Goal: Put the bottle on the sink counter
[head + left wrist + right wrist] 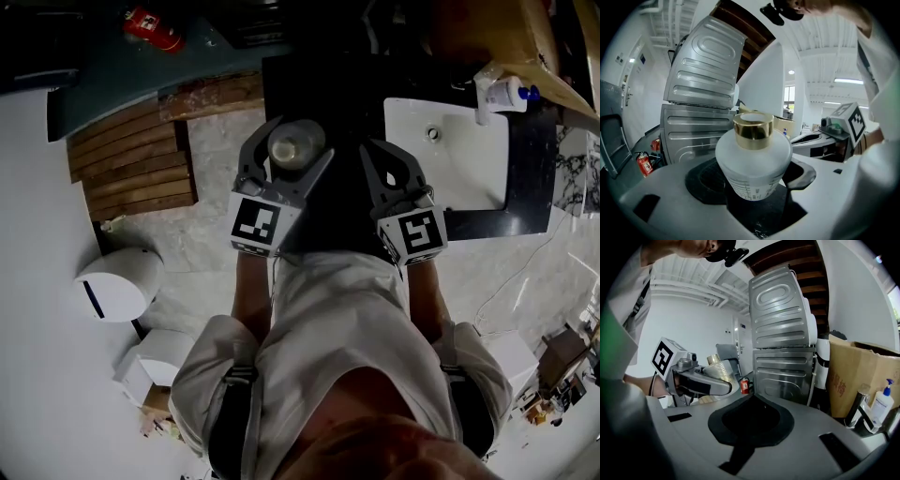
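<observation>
Head view first: the left gripper (291, 161) sits in the upper middle of the frame, clenched round the frosted white round-shouldered bottle with the gold cap (296, 143). It is held upright and close to the body, probably so it carries steady. Beside it, the right gripper (392, 173) rides along with nothing in it. The target, the black desk (530, 159) framing the white sink basin (450, 155), lies just right of both, towards the upper right. A white pump bottle with a blue nozzle (506, 93) stands at its top edge. So the bottle is in the air, not yet on the desk.

Left gripper view: the bottle is dead centre, with dark pads pressing its lower body from both sides and the cap well clear (the broad body likely gives a surer bite than the shiny cap).

Right gripper view: jaws pressed together on nothing, apparently just keeping out of the way.
</observation>
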`<state>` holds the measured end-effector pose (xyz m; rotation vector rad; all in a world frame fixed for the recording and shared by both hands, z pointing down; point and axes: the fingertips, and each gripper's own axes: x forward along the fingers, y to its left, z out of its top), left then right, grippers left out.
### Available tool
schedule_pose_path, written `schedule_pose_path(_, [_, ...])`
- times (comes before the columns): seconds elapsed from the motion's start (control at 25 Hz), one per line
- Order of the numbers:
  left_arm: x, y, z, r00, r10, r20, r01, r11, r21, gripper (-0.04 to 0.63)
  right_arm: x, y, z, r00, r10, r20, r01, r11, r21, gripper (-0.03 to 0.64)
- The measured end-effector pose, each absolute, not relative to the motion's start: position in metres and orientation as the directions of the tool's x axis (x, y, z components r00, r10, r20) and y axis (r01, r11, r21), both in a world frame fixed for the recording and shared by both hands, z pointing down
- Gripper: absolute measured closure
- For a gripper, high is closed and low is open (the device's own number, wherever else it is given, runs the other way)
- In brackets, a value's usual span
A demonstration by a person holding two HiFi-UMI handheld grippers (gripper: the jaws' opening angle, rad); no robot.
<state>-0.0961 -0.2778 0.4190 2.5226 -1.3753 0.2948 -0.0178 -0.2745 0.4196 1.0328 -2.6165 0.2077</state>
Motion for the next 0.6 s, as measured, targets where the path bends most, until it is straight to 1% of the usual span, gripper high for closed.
schedule_pose_path(0.4, [-0.104, -0.302, 0.441, 0.534, -0.787, 0.309, -0.843, -0.524, 0.121, 0.264, -0.028, -0.297, 0.435, -0.674, -0.647, 0.356, -0.695, 0.719, -0.008, 0.618])
schedule_pose_path(0.6, [-0.108, -0.312, 0.458, 0.536, -0.780, 0.323, -0.840, -0.533, 0.104, 0.264, -0.035, -0.301, 0.446, -0.672, -0.637, 0.377, -0.698, 0.715, -0.038, 0.618])
